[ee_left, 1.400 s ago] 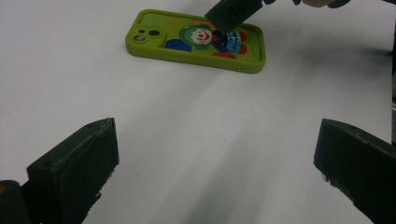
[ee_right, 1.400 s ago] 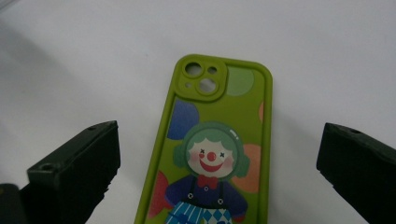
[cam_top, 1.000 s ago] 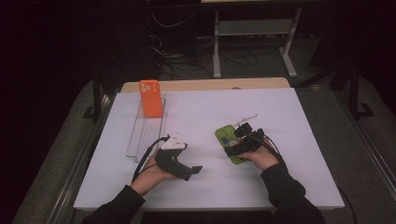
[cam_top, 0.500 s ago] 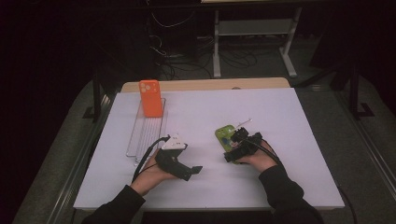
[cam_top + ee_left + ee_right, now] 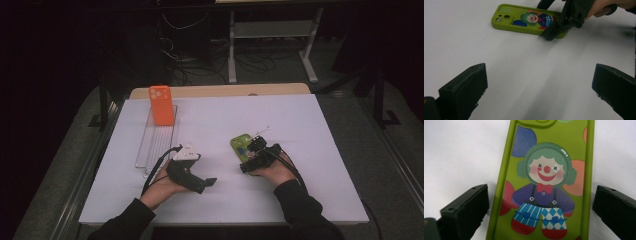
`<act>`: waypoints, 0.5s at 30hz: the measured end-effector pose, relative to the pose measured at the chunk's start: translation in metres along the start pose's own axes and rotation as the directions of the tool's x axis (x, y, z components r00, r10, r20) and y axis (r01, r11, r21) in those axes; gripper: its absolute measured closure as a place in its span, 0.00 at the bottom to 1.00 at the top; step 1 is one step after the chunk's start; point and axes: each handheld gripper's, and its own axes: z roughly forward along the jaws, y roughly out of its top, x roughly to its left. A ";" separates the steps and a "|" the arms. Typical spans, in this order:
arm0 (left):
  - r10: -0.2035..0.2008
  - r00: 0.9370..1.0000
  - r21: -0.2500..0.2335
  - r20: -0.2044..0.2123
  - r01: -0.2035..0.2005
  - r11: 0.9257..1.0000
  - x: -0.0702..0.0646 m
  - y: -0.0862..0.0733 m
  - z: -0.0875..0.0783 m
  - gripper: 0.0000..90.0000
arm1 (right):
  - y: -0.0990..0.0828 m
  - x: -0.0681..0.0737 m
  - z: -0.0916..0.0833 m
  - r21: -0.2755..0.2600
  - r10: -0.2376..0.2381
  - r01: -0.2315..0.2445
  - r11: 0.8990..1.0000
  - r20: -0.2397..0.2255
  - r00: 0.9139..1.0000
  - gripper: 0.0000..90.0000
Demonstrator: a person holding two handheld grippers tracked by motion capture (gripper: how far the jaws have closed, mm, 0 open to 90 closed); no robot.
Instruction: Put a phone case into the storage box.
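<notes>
On the white table (image 5: 310,200), a green phone case (image 5: 544,182) printed with a clown lies flat, face up, between the 2 spread jaws of the right gripper (image 5: 254,159), neither jaw touching it. Nearby to the left, the left gripper (image 5: 192,172) rests with jaws wide apart, grasping nothing, aimed toward the case.

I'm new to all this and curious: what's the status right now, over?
Right gripper open, jaws astride green clown phone case, not closed. Left gripper open, idle on table. Nothing blocking.
</notes>
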 end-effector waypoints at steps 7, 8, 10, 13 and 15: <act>-0.014 1.000 -0.002 0.001 0.014 1.000 -0.001 0.000 0.000 0.00 | 0.000 0.001 -0.003 -0.003 0.004 -0.004 1.000 -0.005 1.000 0.10; -0.005 1.000 -0.003 0.001 0.005 1.000 0.000 0.000 0.000 0.00 | 0.000 0.001 -0.004 -0.005 0.003 -0.003 1.000 -0.004 1.000 0.11; -0.007 1.000 -0.002 0.001 0.007 1.000 -0.001 0.000 0.000 0.00 | 0.000 0.000 -0.004 -0.007 0.007 -0.007 1.000 -0.002 1.000 0.13; -0.021 1.000 -0.002 0.000 0.021 1.000 -0.002 0.000 0.001 0.00 | 0.000 0.000 -0.004 -0.005 0.007 -0.007 1.000 0.003 1.000 0.13; -0.019 1.000 -0.001 0.000 0.019 1.000 -0.001 0.000 0.001 0.00 | 0.000 0.000 -0.004 -0.004 0.007 -0.007 1.000 0.005 1.000 0.14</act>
